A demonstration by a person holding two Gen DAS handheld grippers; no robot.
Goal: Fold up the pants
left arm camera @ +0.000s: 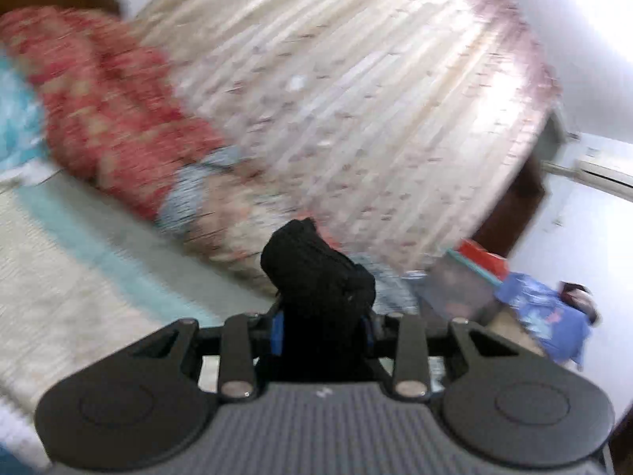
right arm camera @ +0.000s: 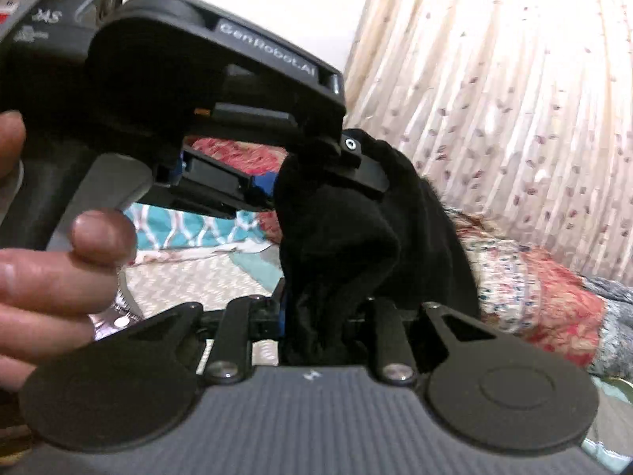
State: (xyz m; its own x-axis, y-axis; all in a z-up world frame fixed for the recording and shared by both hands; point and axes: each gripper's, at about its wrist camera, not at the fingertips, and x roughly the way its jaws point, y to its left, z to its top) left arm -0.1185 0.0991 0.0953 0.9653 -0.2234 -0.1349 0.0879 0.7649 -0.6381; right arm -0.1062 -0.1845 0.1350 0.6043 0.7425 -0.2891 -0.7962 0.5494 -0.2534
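Gripping bunched black pants [right arm camera: 356,237], left gripper [left arm camera: 322,316] and right gripper [right arm camera: 320,316] both clamp fabric above the bed [left arm camera: 59,277] (lift stage); next, spread them flat.

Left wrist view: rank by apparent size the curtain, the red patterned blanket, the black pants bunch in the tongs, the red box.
1. curtain, fills most of the frame
2. red patterned blanket
3. black pants, bunched between the left tongs; nearness to the camera inflates them, and blur softens the blanket's edges
4. red box, smallest
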